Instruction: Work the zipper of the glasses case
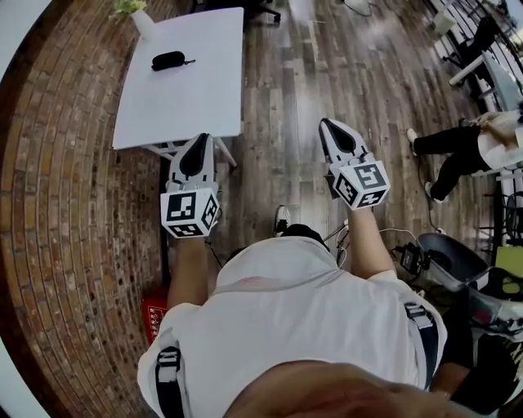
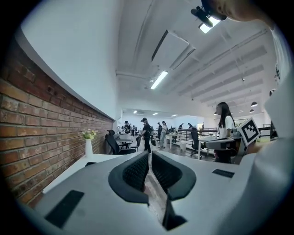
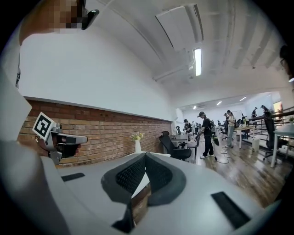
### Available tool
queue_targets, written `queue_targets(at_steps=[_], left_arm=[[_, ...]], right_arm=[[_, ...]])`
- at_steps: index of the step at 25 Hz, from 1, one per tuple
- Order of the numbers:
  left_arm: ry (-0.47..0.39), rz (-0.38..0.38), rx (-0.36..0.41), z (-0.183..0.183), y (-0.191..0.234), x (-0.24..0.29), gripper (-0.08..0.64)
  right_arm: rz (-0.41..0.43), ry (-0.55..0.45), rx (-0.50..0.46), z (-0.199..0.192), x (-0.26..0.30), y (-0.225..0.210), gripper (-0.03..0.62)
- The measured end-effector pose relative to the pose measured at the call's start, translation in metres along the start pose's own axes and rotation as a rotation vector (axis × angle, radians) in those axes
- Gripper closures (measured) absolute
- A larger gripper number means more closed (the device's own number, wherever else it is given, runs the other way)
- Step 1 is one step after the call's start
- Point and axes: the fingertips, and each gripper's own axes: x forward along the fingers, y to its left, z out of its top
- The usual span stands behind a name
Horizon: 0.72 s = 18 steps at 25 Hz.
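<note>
Since the small black oval glasses case (image 1: pixel 168 60) lies far off on the white square table (image 1: pixel 192 102), near the white vase (image 1: pixel 144 23), I hold my left gripper (image 1: pixel 201 139) and right gripper (image 1: pixel 325 124) out level, both with jaws pressed together on nothing, ready for when I get close.

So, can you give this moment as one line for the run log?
stage: before contact | left hand-held gripper: shut, empty | right hand-held gripper: shut, empty | glasses case: on table, untouched
</note>
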Motion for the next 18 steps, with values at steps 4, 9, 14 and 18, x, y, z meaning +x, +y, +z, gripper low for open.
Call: queue_targets(at_steps=[4, 9, 14, 18], left_arm=[[-0.004, 0.041, 0.000, 0.006, -0.001, 0.040, 0.529], [-0.001, 0.068, -0.008, 0.007, 0.002, 0.082, 0.529], [0.005, 0.085, -0.026, 0.004, 0.017, 0.114, 0.529], [0.005, 0.096, -0.042, 0.002, 0.038, 0.144, 0.529]], right_arm=[[0.037, -0.005, 0.002, 0.004, 0.030, -0.038, 0.540], [0.058, 0.000, 0.011, 0.007, 0.062, -0.078, 0.540], [0.083, 0.019, 0.005, 0.008, 0.094, -0.094, 0.540], [0.106, 0.028, -0.008, 0.012, 0.130, -0.102, 0.540]])
